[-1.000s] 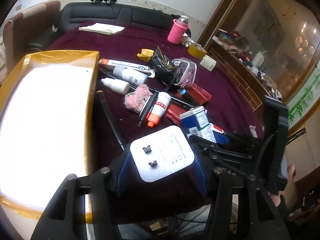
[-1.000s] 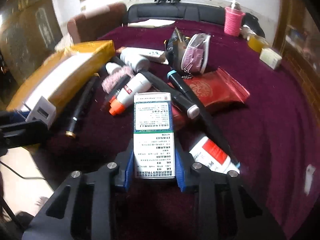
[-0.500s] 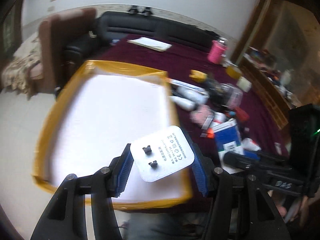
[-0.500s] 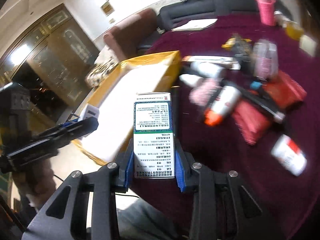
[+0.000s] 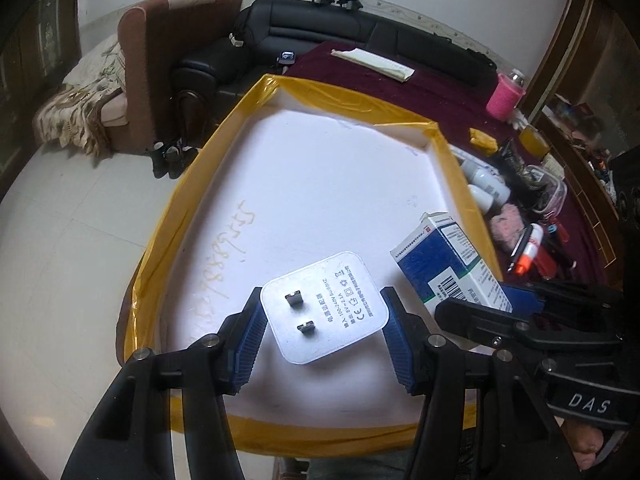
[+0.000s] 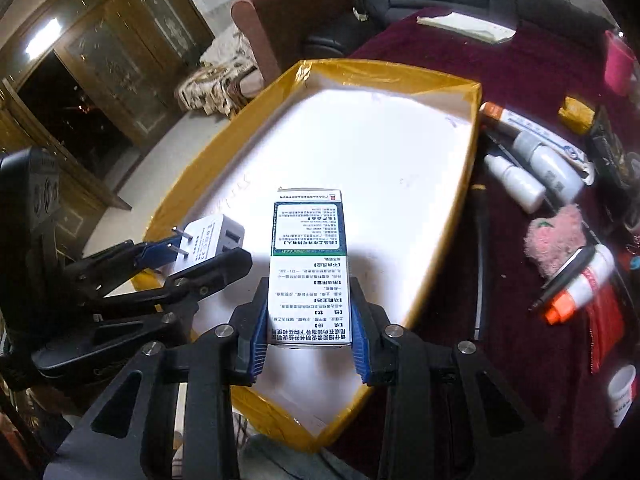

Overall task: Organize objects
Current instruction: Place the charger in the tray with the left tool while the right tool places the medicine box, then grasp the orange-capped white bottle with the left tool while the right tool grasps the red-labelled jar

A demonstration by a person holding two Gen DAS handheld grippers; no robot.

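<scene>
I was in a lived-in home, a sitting room by the look of it. A black leather sofa (image 5: 360, 28) ran along the white wall behind the table, and a brown armchair (image 5: 160, 68) stood beside it with a patterned throw (image 5: 76, 108) draped over its seat. The floor was pale glossy tile (image 5: 60, 260). To one side stood tall wooden doors with frosted, patterned glass (image 6: 120, 64). The table wore a maroon cloth (image 6: 532, 92) strewn with household odds and ends: small white bottles (image 6: 516, 184), a pink fluffy scrap (image 6: 554, 240), a marker pen (image 6: 560, 284).
</scene>
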